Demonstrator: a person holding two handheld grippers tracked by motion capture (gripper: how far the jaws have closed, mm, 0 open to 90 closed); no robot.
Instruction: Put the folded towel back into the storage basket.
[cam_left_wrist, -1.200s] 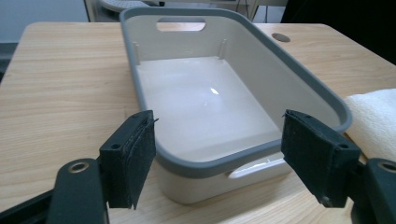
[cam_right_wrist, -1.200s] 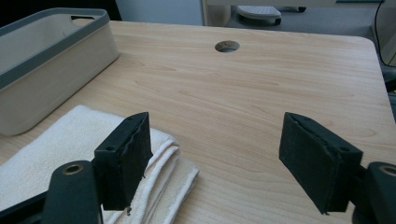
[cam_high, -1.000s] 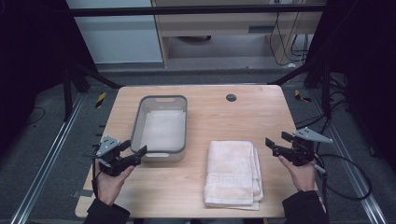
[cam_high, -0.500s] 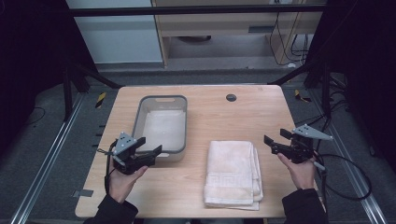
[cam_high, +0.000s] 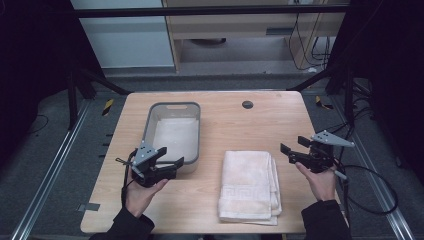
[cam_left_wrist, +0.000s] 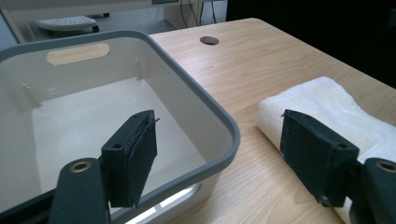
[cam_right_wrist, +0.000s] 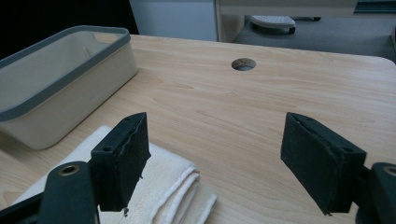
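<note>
I'd call this barely started: the towel (cam_high: 249, 186) lies folded flat on the counter (cam_high: 235, 130), just right of the bin (cam_high: 172, 132), and the bin is empty, nothing lifted yet. My guess is the towel goes into the bin, so grasp, carry and drop are all left. My left tongs (cam_high: 172, 162) hover at the bin's near right corner, jaws spread wide with nothing between them. My right tongs (cam_high: 287, 150) hang off the towel's right side, well apart from the bin, jaws wide too; they have just been opening a touch, and nothing sits between the pads. Neither pair touches the towel. The high view gives me the layout: both hands, the whole towel outline with its woven border pattern, the floor and rails around the counter. The left gripper view adds the bin's inside up close, bare white floor, handle slot (cam_left_wrist: 77, 52) in the far wall, and the towel's rounded fold edge beyond the bin rim. The right gripper view adds the stacked layers at the towel's corner (cam_right_wrist: 187, 186), the bin's outer wall from the side, and the cable hole (cam_right_wrist: 243, 64) in the counter past the towel.
</note>
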